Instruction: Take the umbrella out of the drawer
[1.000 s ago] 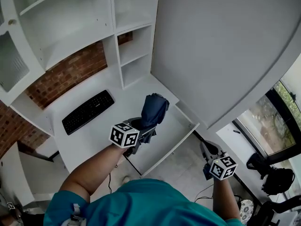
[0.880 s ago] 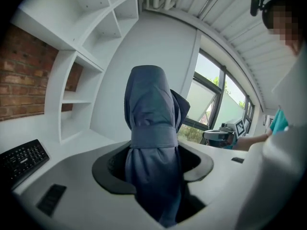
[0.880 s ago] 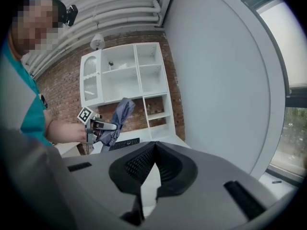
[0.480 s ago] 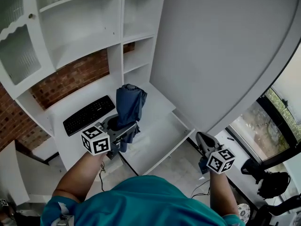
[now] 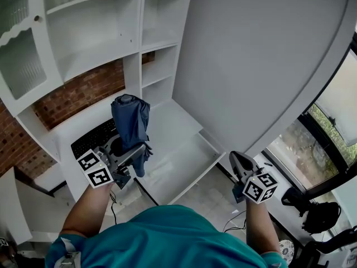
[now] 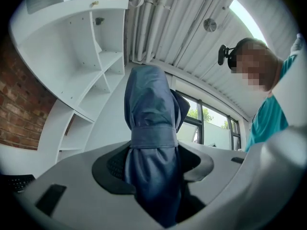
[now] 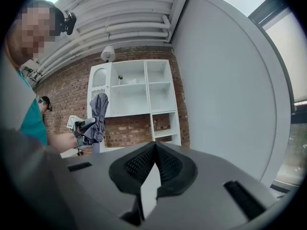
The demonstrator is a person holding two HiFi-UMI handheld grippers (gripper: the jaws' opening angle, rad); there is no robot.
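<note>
Two hand-held grippers appeared in the head view. The left gripper (image 5: 131, 149), at left, was clamped on a folded dark blue umbrella (image 5: 130, 121). The umbrella stood nearly upright above the white desk (image 5: 167, 124), clear of the open drawer (image 5: 187, 166) to its right. A black keyboard (image 5: 89, 141) lay partly hidden behind it. The right gripper (image 5: 237, 159) hung at the near right, past the drawer's corner and well apart from the umbrella.

Left gripper view: both pads pressed the umbrella's cloth from either side just below its wrap strap (image 6: 154, 137), and the bundle held the jaws fairly wide. White shelves (image 6: 91, 75) stood at left.

Right gripper view: the jaws met at their tips with nothing between them. The umbrella, in the left gripper, showed at far left before the shelves and a brick wall (image 7: 136, 128).
</note>
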